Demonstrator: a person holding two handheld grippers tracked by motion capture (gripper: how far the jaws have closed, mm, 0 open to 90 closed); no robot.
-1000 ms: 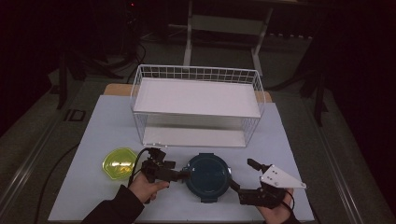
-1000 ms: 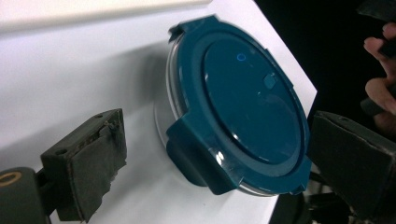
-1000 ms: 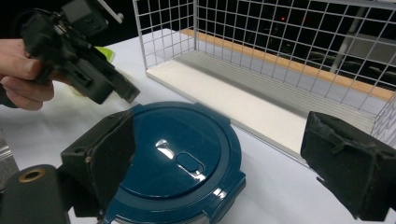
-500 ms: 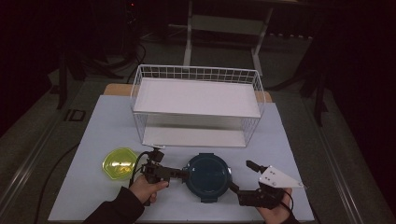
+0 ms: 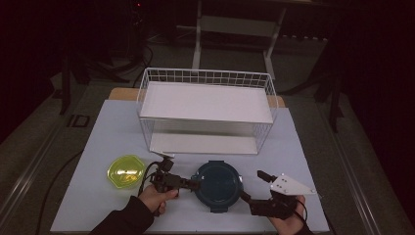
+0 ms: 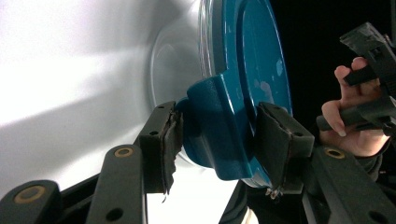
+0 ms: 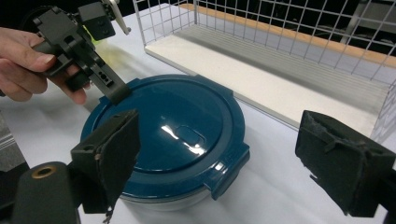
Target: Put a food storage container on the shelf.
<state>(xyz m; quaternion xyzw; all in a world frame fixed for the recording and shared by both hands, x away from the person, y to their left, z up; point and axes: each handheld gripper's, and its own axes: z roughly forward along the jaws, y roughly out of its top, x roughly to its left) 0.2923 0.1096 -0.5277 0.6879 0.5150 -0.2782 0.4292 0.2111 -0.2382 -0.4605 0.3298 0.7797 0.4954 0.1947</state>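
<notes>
Blue round container [image 5: 217, 184] sits on the white table [image 5: 303, 147], near edge, centre, just in front of the wire basket [image 5: 205, 110]. Your left claw [image 6: 217, 140] is pinching the lid's latch tab [image 6: 219, 130] on the container's left side, pads touching both faces. Your right claw [image 7: 217, 158] is spread wide, jaws apart, just right of the container and not touching it. Yellow bowl [image 5: 126, 171] lies left of your left hand [image 5: 156, 198], apart from the container.
</notes>
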